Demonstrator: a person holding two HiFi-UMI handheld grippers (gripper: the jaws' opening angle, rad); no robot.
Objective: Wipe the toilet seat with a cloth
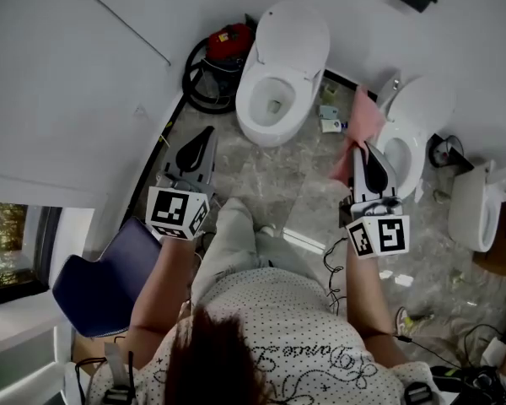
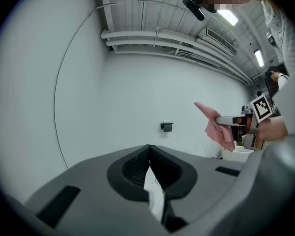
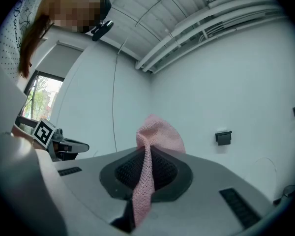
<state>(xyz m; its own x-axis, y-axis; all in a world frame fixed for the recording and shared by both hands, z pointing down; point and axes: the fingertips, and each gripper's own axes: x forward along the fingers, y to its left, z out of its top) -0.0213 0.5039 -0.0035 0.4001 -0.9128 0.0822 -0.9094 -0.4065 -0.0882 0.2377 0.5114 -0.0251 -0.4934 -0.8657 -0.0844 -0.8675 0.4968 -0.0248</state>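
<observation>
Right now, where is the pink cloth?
In the head view's right half, the pink cloth is clamped in the right gripper, just left of the right-hand toilet.

On marble floor (image 1: pixel 266 180): toilet (image 1: pixel 255 108), red vacuum (image 1: pixel 228 44), chair (image 1: pixel 110 278)

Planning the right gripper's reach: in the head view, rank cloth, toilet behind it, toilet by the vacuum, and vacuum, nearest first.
1. Cloth, held by the right gripper.
2. Toilet behind it, right side.
3. Toilet by the vacuum, centre.
4. Vacuum, farthest left.
</observation>
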